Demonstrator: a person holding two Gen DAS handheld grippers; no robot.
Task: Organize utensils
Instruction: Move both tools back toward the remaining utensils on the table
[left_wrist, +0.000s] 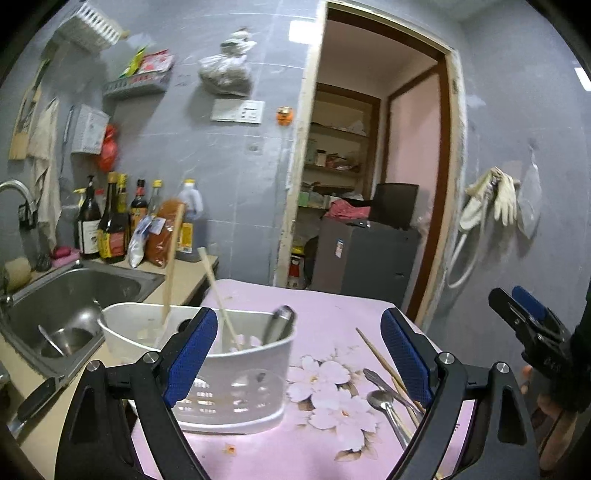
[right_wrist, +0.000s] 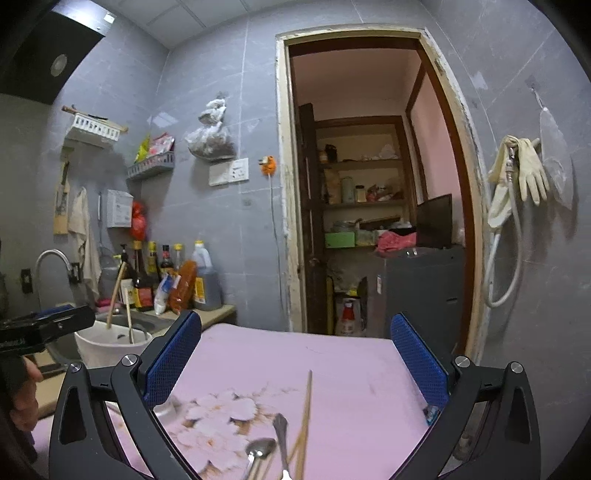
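Note:
A white slotted utensil holder (left_wrist: 236, 373) stands on the pink flowered tablecloth (left_wrist: 325, 325). It holds two wooden chopsticks (left_wrist: 218, 291) and a metal handle (left_wrist: 279, 323). My left gripper (left_wrist: 299, 354) is open and empty, just in front of the holder. Loose spoons (left_wrist: 386, 400) and chopsticks (left_wrist: 384, 365) lie on the cloth to its right. My right gripper (right_wrist: 295, 365) is open and empty above the same spoons (right_wrist: 260, 452) and chopsticks (right_wrist: 304, 417). The holder (right_wrist: 110, 347) also shows at the left in the right wrist view.
A steel sink (left_wrist: 70, 299) with a bowl lies left of the table. Sauce bottles (left_wrist: 114, 221) and packets stand on the counter behind it. An open doorway (left_wrist: 373, 177) with a grey cabinet is beyond the table's far edge.

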